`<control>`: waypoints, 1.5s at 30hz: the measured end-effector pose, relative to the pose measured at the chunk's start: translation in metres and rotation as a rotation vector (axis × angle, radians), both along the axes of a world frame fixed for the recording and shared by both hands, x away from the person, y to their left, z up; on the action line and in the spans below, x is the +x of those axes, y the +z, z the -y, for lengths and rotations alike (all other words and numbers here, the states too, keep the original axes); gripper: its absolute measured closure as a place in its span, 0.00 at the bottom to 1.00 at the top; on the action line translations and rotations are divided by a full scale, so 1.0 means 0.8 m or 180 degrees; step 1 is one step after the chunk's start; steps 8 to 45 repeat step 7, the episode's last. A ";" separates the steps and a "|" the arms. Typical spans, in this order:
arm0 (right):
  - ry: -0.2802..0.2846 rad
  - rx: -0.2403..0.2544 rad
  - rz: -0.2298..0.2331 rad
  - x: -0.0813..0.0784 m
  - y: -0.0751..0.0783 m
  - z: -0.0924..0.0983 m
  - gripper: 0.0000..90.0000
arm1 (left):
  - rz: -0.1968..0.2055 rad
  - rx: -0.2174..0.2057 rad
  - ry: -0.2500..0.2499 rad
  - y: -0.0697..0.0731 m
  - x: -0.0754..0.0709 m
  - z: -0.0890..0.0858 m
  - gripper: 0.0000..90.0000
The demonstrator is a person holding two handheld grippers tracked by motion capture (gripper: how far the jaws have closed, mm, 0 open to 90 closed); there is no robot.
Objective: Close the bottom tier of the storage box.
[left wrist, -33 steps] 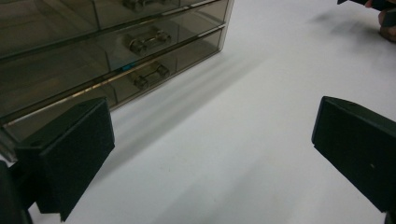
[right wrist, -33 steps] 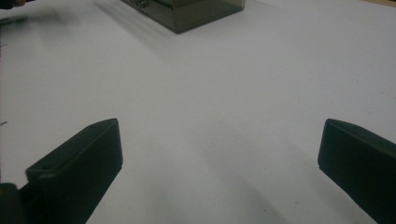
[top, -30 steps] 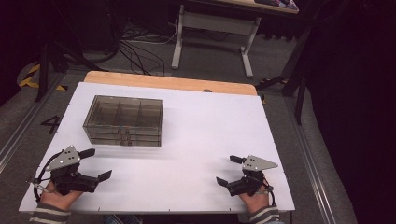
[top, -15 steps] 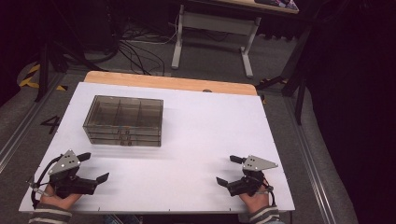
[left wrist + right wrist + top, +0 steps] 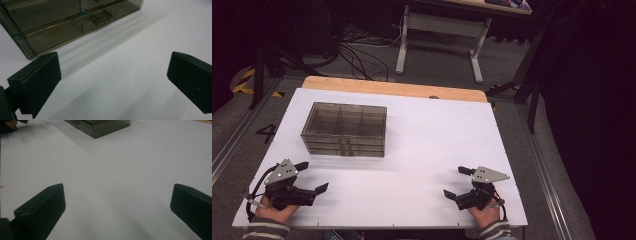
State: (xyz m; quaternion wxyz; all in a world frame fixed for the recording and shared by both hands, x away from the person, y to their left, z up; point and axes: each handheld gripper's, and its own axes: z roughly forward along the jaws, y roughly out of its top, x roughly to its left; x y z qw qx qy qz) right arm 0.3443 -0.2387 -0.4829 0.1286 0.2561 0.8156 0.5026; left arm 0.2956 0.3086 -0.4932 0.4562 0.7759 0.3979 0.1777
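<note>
A smoky transparent drawer box [image 5: 344, 129] with three shallow drawers stands on the white board [image 5: 437, 130], left of centre. My left gripper [image 5: 314, 176] rests near the front left corner, open, nothing between its jaws, pointing right and a little toward the box. In the left gripper view the box [image 5: 57, 27] fills the upper left, its drawer handles visible, beyond the wide-apart jaws of my left gripper [image 5: 113, 72]. My right gripper [image 5: 453, 181] rests near the front right edge, open and empty. The right gripper view looks across the bare board between my right gripper [image 5: 117, 205] jaws to the box's corner [image 5: 100, 126].
A wooden table edge [image 5: 392, 87] shows behind the white board. Beyond it, on the dark floor, are cables [image 5: 357, 50] and a white desk frame [image 5: 437, 30]. The other hand [image 5: 11, 123] appears at the far left of the right gripper view.
My left gripper has slid slightly back toward the front left corner. The right gripper and the box have stayed put.
</note>
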 end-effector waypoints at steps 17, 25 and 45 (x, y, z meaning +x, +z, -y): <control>-0.0002 0.0004 0.0002 0.000 0.000 0.000 0.01 | -0.0036 -0.0035 0.0043 0.001 -0.001 -0.001 0.00; -0.0002 0.0004 0.0002 0.000 0.000 0.000 0.01 | -0.0036 -0.0035 0.0043 0.001 -0.001 -0.001 0.00; -0.0002 0.0004 0.0002 0.000 0.000 0.000 0.01 | -0.0036 -0.0035 0.0043 0.001 -0.001 -0.001 0.00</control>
